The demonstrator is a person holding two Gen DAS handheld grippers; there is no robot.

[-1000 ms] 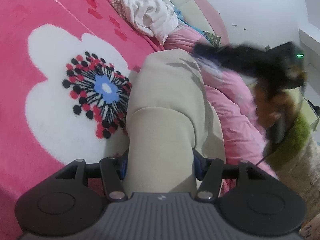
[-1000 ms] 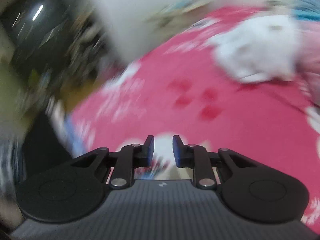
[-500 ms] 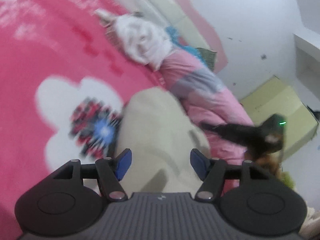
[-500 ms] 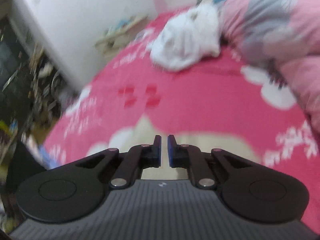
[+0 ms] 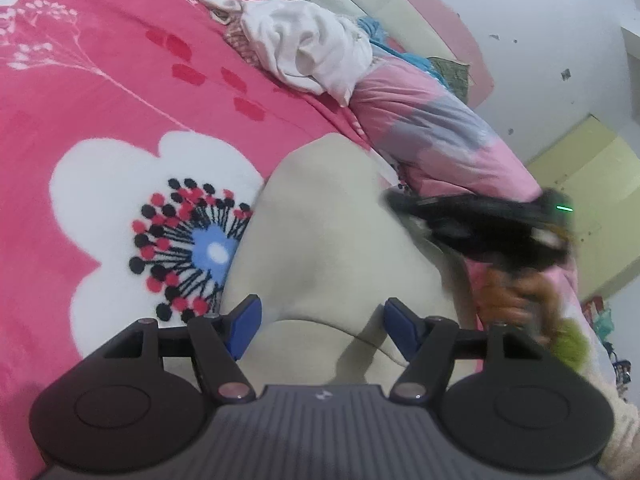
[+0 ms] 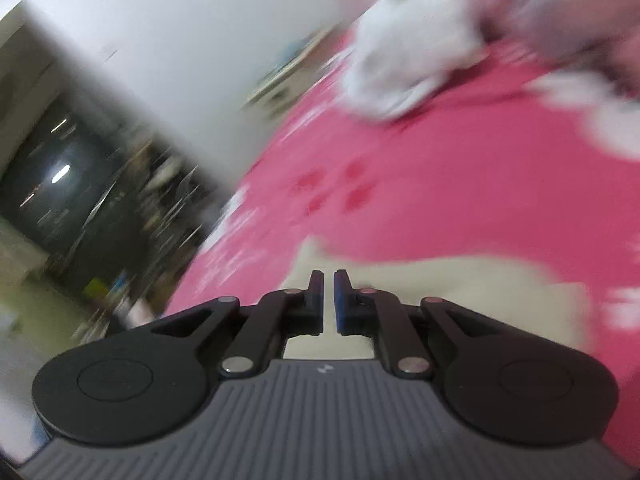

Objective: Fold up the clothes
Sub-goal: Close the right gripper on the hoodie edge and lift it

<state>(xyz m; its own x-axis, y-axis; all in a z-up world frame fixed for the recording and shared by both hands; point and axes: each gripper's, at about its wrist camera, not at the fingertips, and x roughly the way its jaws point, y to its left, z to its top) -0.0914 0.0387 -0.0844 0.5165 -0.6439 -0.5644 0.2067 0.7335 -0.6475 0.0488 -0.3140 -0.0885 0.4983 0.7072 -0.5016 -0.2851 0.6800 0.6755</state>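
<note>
A beige garment (image 5: 320, 240) lies folded on the pink flower blanket (image 5: 100, 92). My left gripper (image 5: 322, 320) hovers open just above its near fold, blue pads apart on either side and not pressing the cloth. My right gripper (image 5: 400, 202), blurred and held by a hand (image 5: 516, 296), reaches in from the right, its tip at the garment's right edge. In the right wrist view my right gripper (image 6: 329, 296) is shut, low over the beige garment (image 6: 440, 292). I see no cloth between its pads.
A crumpled white garment (image 5: 312, 52) and a rolled pink-and-grey quilt (image 5: 432, 120) lie along the bed's far side by the headboard. A yellow cabinet (image 5: 592, 184) stands at the right. The right wrist view shows a dark cluttered room (image 6: 80, 200) beyond the bed's edge.
My left gripper let go of the beige fold, opened and drew up and back. My right gripper shut, rolled and came down to the garment's right edge.
</note>
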